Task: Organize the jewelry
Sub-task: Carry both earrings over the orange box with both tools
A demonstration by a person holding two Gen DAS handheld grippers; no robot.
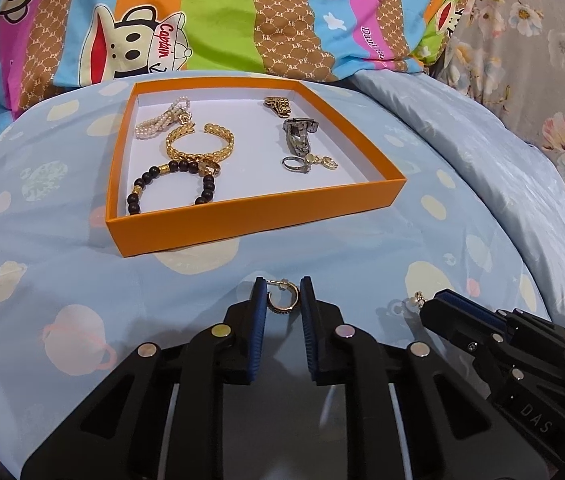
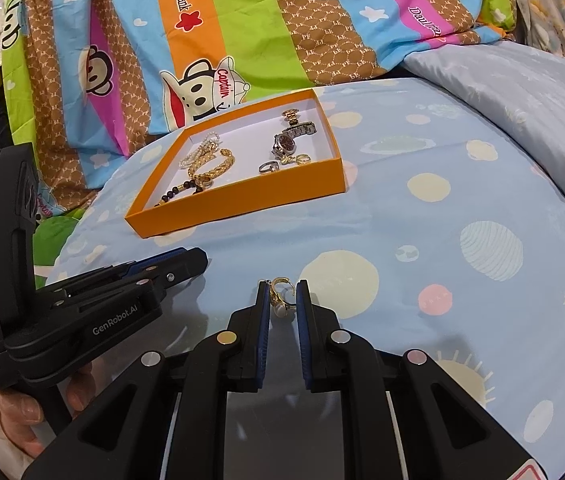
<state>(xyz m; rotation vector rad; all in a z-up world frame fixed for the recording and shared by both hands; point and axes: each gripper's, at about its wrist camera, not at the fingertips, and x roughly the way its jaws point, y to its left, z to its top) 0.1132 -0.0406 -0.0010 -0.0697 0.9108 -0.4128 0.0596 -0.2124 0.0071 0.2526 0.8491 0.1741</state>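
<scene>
My left gripper (image 1: 283, 286) is shut on a small gold hoop earring (image 1: 282, 300); both blue pads touch it, low over the blue bedsheet. Just to its right, my right gripper (image 1: 428, 304) is shut on a gold earring with a pearl (image 2: 282, 306), which sits between its fingertips (image 2: 282, 288). In the right wrist view the left gripper (image 2: 196, 260) shows from the side at the left. Beyond both stands an orange box tray (image 1: 258, 208) (image 2: 242, 196) holding a pearl bracelet (image 1: 162, 118), a gold bangle (image 1: 200, 142), a black bead bracelet (image 1: 170, 184), two watches (image 1: 298, 132) and rings (image 1: 308, 162).
Everything lies on a bed with a blue planet-print sheet (image 2: 442, 240). A striped cartoon-monkey quilt (image 1: 202, 20) is piled behind the tray, and a pale blue cover (image 1: 502, 160) rises at the right. A person's hand (image 2: 18, 412) holds the left gripper's handle.
</scene>
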